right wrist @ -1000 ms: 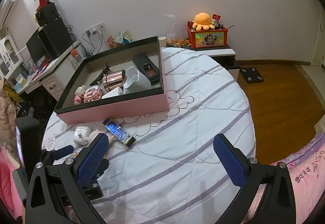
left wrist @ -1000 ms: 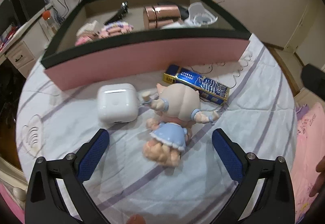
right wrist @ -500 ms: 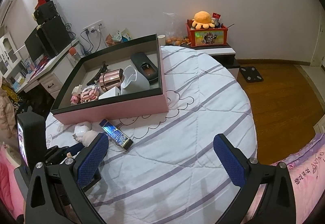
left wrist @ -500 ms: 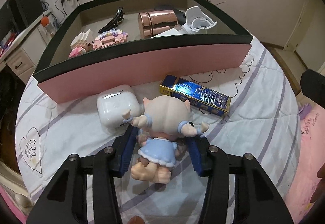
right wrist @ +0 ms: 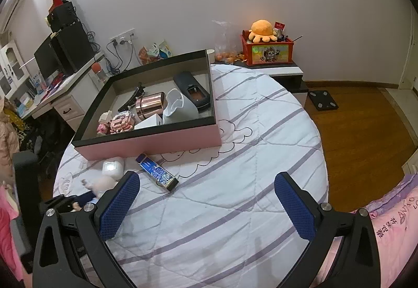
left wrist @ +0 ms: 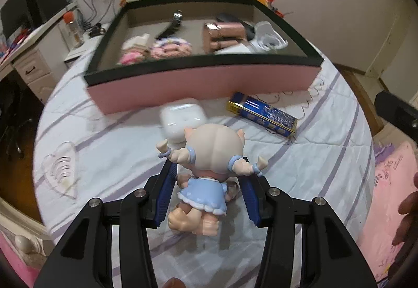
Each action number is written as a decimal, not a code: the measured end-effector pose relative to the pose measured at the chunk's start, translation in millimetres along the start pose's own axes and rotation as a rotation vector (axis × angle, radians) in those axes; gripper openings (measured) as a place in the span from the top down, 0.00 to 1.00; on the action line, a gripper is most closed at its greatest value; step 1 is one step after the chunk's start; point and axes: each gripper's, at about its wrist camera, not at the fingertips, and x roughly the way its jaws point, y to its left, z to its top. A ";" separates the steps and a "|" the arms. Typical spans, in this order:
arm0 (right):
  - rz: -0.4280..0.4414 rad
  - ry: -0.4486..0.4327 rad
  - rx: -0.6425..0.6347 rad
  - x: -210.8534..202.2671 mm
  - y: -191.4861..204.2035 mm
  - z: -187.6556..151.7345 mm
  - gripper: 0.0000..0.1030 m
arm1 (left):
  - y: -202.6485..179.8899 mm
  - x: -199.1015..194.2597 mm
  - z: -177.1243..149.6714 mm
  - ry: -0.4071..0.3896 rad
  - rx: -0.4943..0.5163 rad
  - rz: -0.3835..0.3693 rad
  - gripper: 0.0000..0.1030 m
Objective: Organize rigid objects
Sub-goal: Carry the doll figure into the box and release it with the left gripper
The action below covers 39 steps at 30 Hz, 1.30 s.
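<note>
My left gripper [left wrist: 207,191] is shut on a doll figurine [left wrist: 209,157] with a pale head and blue dress, held just above the striped bed cover. A white earbud case [left wrist: 181,119] and a blue and gold box [left wrist: 262,117] lie in front of the pink and black storage box [left wrist: 203,79]. Inside that box are a rose-gold cylinder [left wrist: 224,33], block toys [left wrist: 154,49] and a white cup [left wrist: 266,36]. My right gripper [right wrist: 209,204] is open and empty above the bed; its view shows the storage box [right wrist: 156,139], the blue box [right wrist: 158,173] and the earbud case [right wrist: 112,168].
A desk with drawers [right wrist: 65,102], monitor and speakers stands to the left of the bed. A red toy crate with an orange plush [right wrist: 263,32] sits on a low cabinet by the wall. Wooden floor [right wrist: 352,126] and a black scale lie to the right.
My left gripper closed around the doll and lifted it off the cover, turning it upright. The storage box now looks farther off. The right gripper stayed open and shifted slightly.
</note>
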 end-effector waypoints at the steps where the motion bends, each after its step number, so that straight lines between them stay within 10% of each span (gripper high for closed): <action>1: 0.002 0.000 -0.002 0.1 1.6 0.3 0.00 | 3.5 -3.7 0.6 -0.005 -0.008 0.003 0.53; 21: 0.029 0.009 -0.030 35.5 16.4 38.8 0.00 | 39.8 -14.8 105.7 -0.142 -0.049 0.010 0.53; 39: 0.044 -0.003 -0.042 120.7 20.6 131.0 0.00 | 32.2 104.4 199.6 0.008 -0.043 -0.028 0.53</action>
